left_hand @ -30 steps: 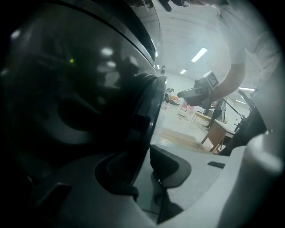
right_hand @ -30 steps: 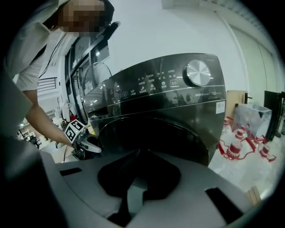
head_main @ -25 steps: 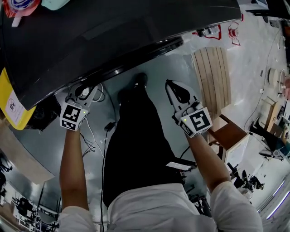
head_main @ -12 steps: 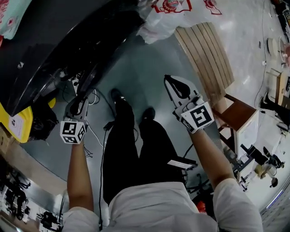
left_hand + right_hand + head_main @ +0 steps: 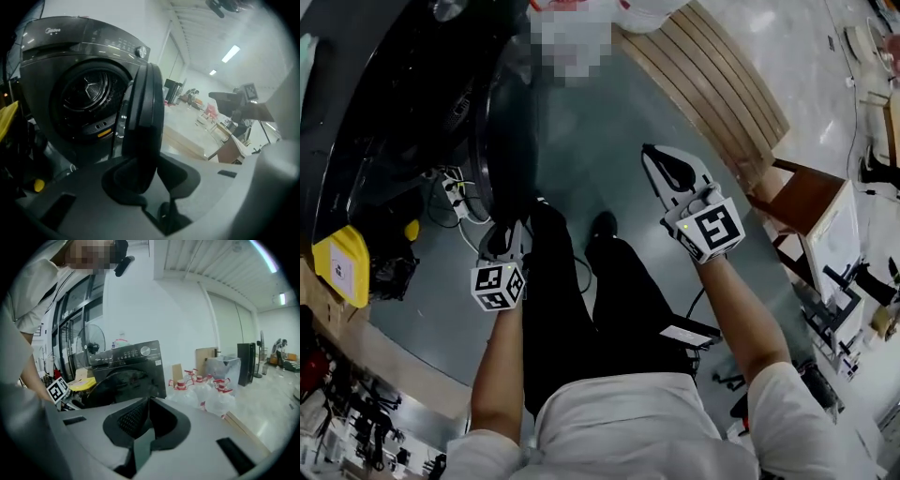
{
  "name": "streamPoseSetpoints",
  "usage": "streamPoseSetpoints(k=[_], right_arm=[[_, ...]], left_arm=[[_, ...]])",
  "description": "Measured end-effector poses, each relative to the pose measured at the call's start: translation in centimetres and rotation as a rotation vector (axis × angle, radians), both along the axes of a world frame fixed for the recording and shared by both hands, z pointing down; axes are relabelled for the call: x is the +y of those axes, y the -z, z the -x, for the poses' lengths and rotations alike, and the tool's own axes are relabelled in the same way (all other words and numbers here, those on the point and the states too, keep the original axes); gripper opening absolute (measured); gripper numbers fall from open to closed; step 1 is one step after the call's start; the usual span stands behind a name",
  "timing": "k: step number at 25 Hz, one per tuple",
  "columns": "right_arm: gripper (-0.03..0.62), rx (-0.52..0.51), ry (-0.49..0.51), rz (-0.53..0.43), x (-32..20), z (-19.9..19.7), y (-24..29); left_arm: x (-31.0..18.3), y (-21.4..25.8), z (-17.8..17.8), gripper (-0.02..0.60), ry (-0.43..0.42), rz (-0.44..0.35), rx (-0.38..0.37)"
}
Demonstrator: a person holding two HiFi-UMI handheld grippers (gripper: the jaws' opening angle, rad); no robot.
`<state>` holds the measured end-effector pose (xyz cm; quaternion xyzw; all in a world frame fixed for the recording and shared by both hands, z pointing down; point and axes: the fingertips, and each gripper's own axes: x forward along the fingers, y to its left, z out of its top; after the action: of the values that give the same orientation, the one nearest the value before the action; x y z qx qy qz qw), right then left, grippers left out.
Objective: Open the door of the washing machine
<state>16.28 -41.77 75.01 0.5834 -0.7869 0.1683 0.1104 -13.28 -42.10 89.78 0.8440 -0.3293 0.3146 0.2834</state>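
The left claw [image 5: 148, 174] is pinching the rim of the door [image 5: 145, 117]. Its jaws have just been closing, and the dark rim sits between the two pads. From there the door rises straight up the middle of the left gripper view, seen edge-on, with its long axis running top to bottom of the frame. Its far side meets the washing machine [image 5: 56, 51] just right of the drum opening [image 5: 89, 98], which lies bare at centre left. The door therefore already stands well off the front. Any further swing would probably have to carry the rim toward the right of the frame, away from the drum and round that far side. The right claw [image 5: 149, 411] is pressed together on nothing and sits well apart from the door, so the left hand is the one placed to finish the job.
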Motion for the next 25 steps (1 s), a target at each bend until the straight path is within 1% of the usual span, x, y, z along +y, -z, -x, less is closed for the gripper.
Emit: streamPoseSetpoints(k=[5,9,11,14,18,21,23,25], right_arm=[[0.037,-0.03,-0.059,-0.024,5.3,-3.8,1.0],[0.037,-0.04,-0.117,-0.025,9.5,-6.4,1.4],[0.037,-0.045,-0.151,-0.022,11.6,-7.6,1.4],[0.037,-0.037,-0.207,-0.016,14.7,-9.2,1.1],[0.037,-0.04,-0.281,-0.009,16.7,-10.7,0.4],[0.037,-0.024,-0.305,-0.017,17.4,-11.3,0.4],[0.037,-0.026,-0.321,-0.026,17.9,-11.5,0.6],[0.037,-0.028,-0.339,-0.037,18.3,-11.6,0.9]], left_arm=[[4.1,0.2,-7.2,0.109,0.035,0.059,0.03],[6.1,0.4,-12.9,0.117,0.025,0.101,0.067],[6.9,0.5,-15.8,0.121,-0.002,0.101,0.081],[8.0,0.7,-20.2,0.121,-0.074,0.107,0.097],[8.2,1.0,-25.9,0.117,-0.148,0.127,0.123],[7.9,1.4,-30.4,0.107,-0.196,0.081,0.144],[7.5,1.6,-33.5,0.097,-0.216,0.058,0.175],[7.2,1.7,-36.4,0.101,-0.245,0.047,0.21]])
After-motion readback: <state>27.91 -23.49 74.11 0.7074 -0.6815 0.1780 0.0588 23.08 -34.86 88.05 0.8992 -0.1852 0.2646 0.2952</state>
